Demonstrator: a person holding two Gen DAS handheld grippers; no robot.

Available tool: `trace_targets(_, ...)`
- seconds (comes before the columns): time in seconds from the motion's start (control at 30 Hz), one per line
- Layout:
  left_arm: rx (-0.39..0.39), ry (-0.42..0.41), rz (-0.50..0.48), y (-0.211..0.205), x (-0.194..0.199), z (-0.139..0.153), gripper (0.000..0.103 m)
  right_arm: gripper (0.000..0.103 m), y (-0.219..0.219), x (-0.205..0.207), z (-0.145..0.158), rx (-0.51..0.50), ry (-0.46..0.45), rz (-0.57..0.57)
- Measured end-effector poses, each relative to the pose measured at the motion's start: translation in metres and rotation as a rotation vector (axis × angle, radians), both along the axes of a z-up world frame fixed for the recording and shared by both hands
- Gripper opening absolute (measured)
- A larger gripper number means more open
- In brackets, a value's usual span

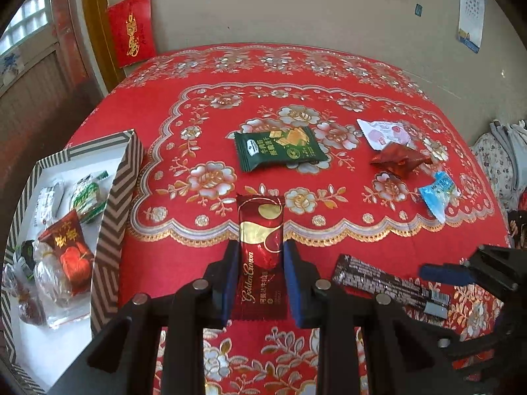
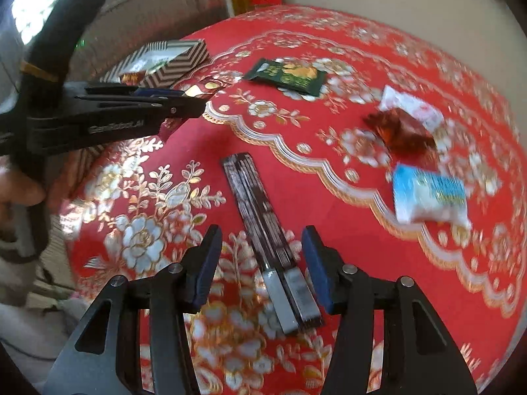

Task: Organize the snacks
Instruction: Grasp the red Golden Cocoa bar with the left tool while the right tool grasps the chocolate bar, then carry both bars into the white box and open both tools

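Left wrist view: the left tongs (image 1: 260,263) pinch a red Golden Crown bar (image 1: 260,250) above the surface (image 1: 158,125); the striped box (image 1: 112,217) sits at its left edge.

Right wrist view: the right tongs (image 2: 262,263) stand spread around a dark bar (image 2: 263,227), pads not touching it.
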State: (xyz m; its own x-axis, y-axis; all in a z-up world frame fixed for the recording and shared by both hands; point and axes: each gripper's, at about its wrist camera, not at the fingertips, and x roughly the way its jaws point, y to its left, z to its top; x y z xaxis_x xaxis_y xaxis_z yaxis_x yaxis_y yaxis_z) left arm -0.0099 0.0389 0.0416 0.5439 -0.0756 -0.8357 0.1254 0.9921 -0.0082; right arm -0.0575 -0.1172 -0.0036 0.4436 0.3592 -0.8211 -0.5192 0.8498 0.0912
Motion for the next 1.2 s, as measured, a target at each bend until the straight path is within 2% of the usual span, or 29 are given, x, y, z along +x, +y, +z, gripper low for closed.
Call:
trace_targets(0.1, 0.006, -0.003, 0.000, 0.002, -0.004, 0.000, 0.029, 0.050, 0.013, 0.006, -0.004, -0.059, -0.017, 0.042)
trace_targets(0.13, 0.007, -0.006, 0.002, 0.004, -0.005, 0.000, 0.029, 0.046, 0.016, 0.006, -0.006, -0.077, -0.020, 0.050)
trace_targets(0.17, 0.007, -0.008, 0.003, 0.005, -0.006, 0.001, 0.029, 0.032, 0.015, 0.005, -0.005, -0.094, -0.036, 0.053)
trace_targets(0.2, 0.005, -0.009, 0.006, 0.006, -0.007, 0.001, 0.029, 0.023, 0.016, 0.004, -0.004, -0.105, -0.047, 0.055)
trace_targets(0.23, 0.002, -0.009, 0.007, 0.008, -0.009, 0.001, 0.029, 0.021, 0.015, 0.004, -0.004, -0.097, -0.042, 0.056)
trace_targets(0.37, -0.008, -0.018, 0.020, 0.016, -0.013, 0.004, 0.029, 0.019, 0.013, -0.001, -0.001, -0.103, -0.050, 0.042)
trace_targets(0.5, -0.012, -0.038, 0.039, 0.027, -0.017, 0.011, 0.029, 0.019, 0.009, -0.004, 0.010, -0.011, -0.079, -0.010)
trace_targets(0.63, -0.003, -0.066, 0.059, 0.038, -0.022, 0.020, 0.029, 0.019, 0.020, -0.004, 0.022, 0.055, -0.101, -0.013)
trace_targets(0.87, 0.019, -0.102, 0.111, 0.065, -0.030, 0.032, 0.029, 0.019, 0.054, 0.000, 0.038, 0.123, -0.124, 0.015)
trace_targets(1.2, 0.036, -0.130, 0.206, 0.118, -0.043, 0.040, 0.029, 0.019, 0.116, 0.012, 0.055, 0.165, -0.132, 0.090)
